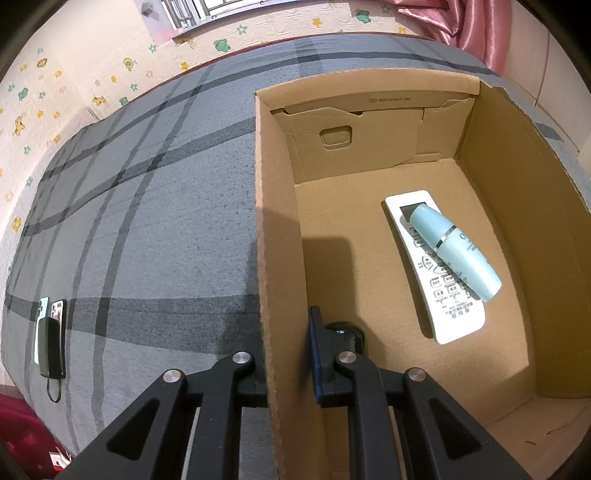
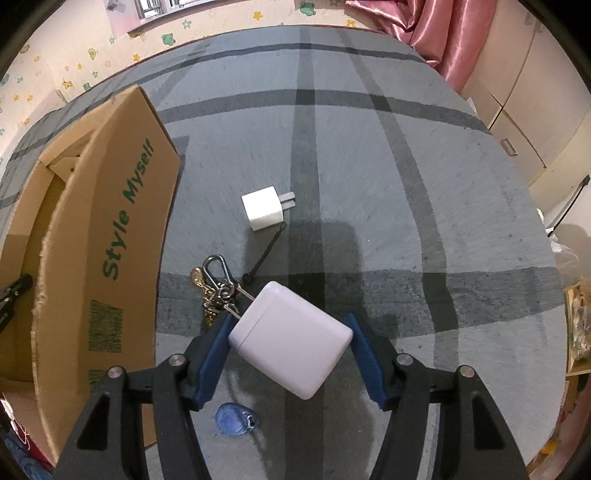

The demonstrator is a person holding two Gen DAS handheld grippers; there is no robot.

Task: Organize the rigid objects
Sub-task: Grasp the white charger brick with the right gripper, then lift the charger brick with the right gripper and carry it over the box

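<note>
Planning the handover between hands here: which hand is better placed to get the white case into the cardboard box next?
The right. The right gripper already clamps the white case, with the cardboard box just beside it. The left gripper is shut on the box's wall, apparently steadying it.

bed cover [image 2: 369, 166]: grey, dark crossing stripes, fills the middle | wall [image 1: 55, 92]: far left, cream with frog, star and flower prints | window [image 1: 207, 11]: far, barred | curtain [image 2: 424, 29]: far right, pink and glossy | cabinet [image 2: 535, 110]: right, pale panels | red fabric [image 1: 22, 428]: near left corner
</note>
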